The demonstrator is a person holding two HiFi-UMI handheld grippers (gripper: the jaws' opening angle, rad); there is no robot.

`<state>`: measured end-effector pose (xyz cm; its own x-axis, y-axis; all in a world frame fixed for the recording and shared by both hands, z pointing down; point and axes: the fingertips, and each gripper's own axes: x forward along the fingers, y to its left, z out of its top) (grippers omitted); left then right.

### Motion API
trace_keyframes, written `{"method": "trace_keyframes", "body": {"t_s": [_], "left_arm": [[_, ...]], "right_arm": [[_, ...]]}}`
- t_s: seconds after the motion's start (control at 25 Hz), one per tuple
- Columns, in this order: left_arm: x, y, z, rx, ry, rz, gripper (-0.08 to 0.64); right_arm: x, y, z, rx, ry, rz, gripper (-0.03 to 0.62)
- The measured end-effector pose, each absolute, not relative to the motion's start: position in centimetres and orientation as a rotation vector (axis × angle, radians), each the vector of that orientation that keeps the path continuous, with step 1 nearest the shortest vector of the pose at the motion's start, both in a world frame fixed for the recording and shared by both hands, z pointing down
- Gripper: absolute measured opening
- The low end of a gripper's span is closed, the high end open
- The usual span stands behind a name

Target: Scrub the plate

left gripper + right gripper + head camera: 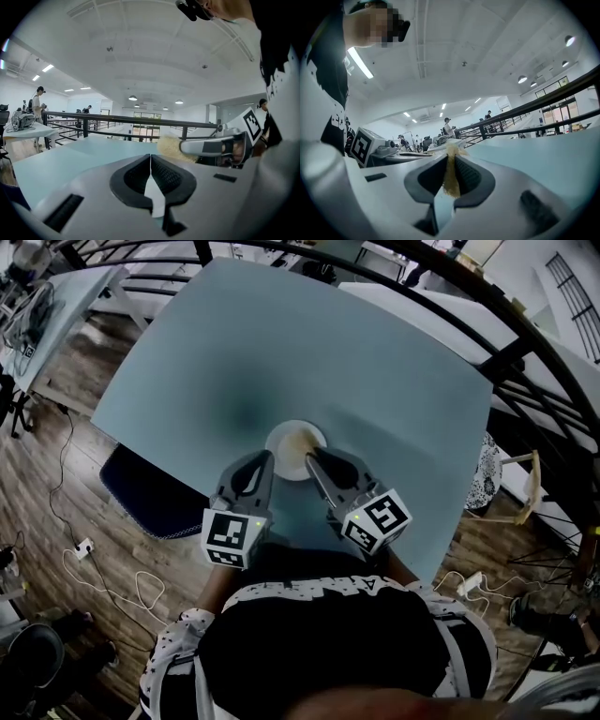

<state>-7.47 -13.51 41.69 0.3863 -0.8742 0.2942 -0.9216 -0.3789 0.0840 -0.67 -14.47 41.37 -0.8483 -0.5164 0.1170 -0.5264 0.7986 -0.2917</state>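
Left tongs (pixel 266 458) pinch the plate (pixel 287 435) by its rim; right tongs (pixel 311 456) clench a sponge (pixel 451 172). Hold steady and rub firm circles over its centre.

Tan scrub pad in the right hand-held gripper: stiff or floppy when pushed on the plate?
The scrub pad looks fibrous and is squashed thin in the right hand-held gripper, so it is probably soft and light. Its free end frays out, so it likely bends under a push. The plate may slide on the smooth table.
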Motion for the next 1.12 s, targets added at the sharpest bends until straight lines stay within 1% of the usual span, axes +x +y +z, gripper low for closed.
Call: {"method": "trace_keyframes", "body": {"t_s": [0.76, 1.12], "left_arm": [[-11.5, -15.8, 44.0, 2.404, -1.535, 0.317, 0.015], [-12.4, -16.5, 45.4, 2.386, -1.523, 0.329, 0.015]], "right_arm": [[-6.1, -16.8, 43.9, 0.834, -2.884, 0.522, 0.052], [-6.5, -17.8, 46.1, 0.838, -2.818, 0.525, 0.052]]}}
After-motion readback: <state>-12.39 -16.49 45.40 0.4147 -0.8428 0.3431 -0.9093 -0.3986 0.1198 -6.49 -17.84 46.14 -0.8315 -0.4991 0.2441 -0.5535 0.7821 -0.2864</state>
